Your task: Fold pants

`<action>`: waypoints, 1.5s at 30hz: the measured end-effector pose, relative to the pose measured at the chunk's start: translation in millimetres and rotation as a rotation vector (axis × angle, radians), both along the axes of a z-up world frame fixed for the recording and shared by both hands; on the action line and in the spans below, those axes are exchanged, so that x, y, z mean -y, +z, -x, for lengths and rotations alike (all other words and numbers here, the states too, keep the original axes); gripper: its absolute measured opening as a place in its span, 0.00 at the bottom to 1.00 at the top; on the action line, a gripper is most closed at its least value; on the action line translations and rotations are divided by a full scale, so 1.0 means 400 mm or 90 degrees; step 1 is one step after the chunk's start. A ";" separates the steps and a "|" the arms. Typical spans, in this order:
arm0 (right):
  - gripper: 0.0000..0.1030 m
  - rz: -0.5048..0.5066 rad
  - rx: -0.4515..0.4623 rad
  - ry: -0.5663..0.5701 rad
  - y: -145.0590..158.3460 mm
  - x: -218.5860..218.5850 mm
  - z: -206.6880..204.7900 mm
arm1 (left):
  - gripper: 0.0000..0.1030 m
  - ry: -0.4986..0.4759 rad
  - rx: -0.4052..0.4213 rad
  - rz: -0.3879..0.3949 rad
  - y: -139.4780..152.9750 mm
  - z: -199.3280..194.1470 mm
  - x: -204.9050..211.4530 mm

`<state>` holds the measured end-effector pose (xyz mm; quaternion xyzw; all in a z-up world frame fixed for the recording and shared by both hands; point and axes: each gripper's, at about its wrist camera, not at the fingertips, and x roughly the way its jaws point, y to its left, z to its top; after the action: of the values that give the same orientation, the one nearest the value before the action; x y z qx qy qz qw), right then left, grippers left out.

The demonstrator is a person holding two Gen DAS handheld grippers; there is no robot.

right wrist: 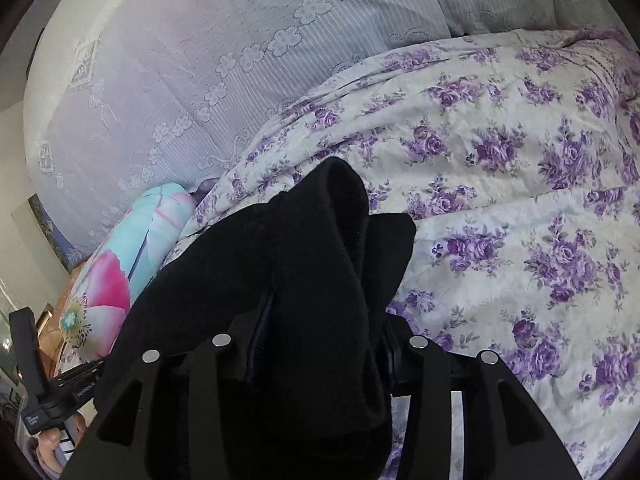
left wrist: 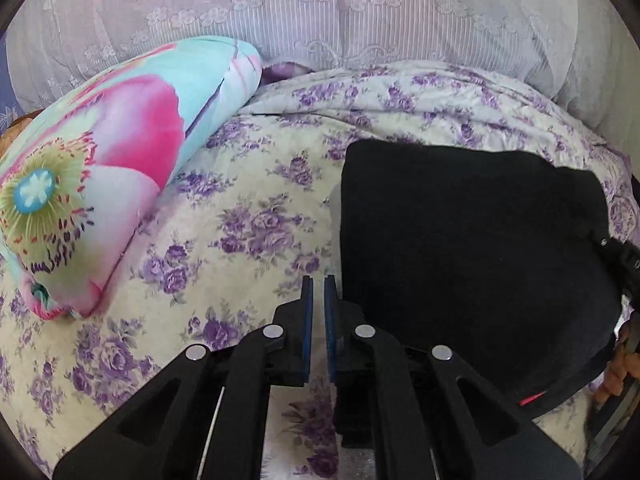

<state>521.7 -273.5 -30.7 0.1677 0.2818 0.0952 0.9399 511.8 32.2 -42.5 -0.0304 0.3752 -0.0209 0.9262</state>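
The black pants (left wrist: pixel 472 248) sit folded in a thick bundle at the right of the left wrist view, on the purple-flowered bedspread (left wrist: pixel 248 216). In the right wrist view the pants (right wrist: pixel 304 264) fill the lower centre, bunched up between the jaws of the right gripper (right wrist: pixel 320 344), which clamps a thick fold. The left gripper (left wrist: pixel 319 292) hangs at bottom centre, jaws nearly together with nothing between them, just beside the bundle's left edge. A bright floral pillow (left wrist: pixel 100 168) lies at left, a lace curtain (left wrist: pixel 320 12) across the top.
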 end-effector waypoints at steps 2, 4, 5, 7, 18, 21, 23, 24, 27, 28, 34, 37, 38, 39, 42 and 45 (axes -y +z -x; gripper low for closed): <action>0.59 0.032 -0.004 0.000 0.019 -0.014 0.003 | 0.05 0.004 -0.005 0.003 0.000 0.007 -0.006; 0.62 0.050 0.004 -0.016 0.041 -0.013 0.024 | 0.05 0.007 -0.012 0.015 0.015 0.016 -0.017; 0.62 0.037 0.016 -0.030 0.050 0.000 0.041 | 0.05 0.008 -0.010 0.021 0.025 0.020 -0.023; 0.62 -0.007 0.045 -0.053 0.074 0.030 0.089 | 0.05 0.008 0.002 0.019 0.052 0.052 -0.024; 0.85 0.011 0.119 -0.032 0.186 -0.024 0.411 | 0.57 0.041 0.112 -0.003 0.177 0.319 0.038; 0.86 0.014 0.129 -0.019 0.207 -0.045 0.478 | 0.59 0.036 0.135 -0.003 0.199 0.387 0.059; 0.87 0.015 0.137 -0.014 0.212 -0.056 0.526 | 0.61 0.032 0.145 -0.011 0.208 0.430 0.070; 0.88 0.017 0.138 -0.010 0.213 -0.060 0.546 | 0.64 0.030 0.150 -0.019 0.212 0.455 0.075; 0.90 0.031 0.148 -0.004 0.212 -0.070 0.603 | 0.71 0.028 0.167 -0.040 0.218 0.515 0.083; 0.90 0.036 0.151 -0.004 0.210 -0.071 0.620 | 0.73 0.029 0.171 -0.045 0.219 0.533 0.083; 0.91 0.023 0.146 -0.006 0.196 -0.068 0.680 | 0.79 0.038 0.176 -0.038 0.210 0.592 0.074; 0.93 0.041 0.156 -0.008 0.195 -0.078 0.697 | 0.88 0.036 0.184 -0.047 0.207 0.604 0.078; 0.95 0.050 0.159 -0.010 0.198 -0.083 0.697 | 0.88 0.035 0.188 -0.052 0.208 0.603 0.079; 0.96 0.057 0.162 -0.011 0.202 -0.087 0.696 | 0.89 0.033 0.191 -0.057 0.211 0.601 0.083; 0.96 0.070 0.172 -0.025 0.218 -0.095 0.687 | 0.94 0.026 0.195 -0.059 0.227 0.583 0.089; 0.96 0.094 0.164 -0.054 0.234 -0.098 0.655 | 0.95 0.018 0.192 -0.044 0.245 0.550 0.095</action>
<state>259.6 -234.2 63.1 0.0962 0.1581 0.0550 0.9812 291.7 -5.9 55.3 0.0001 0.2320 0.0006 0.9727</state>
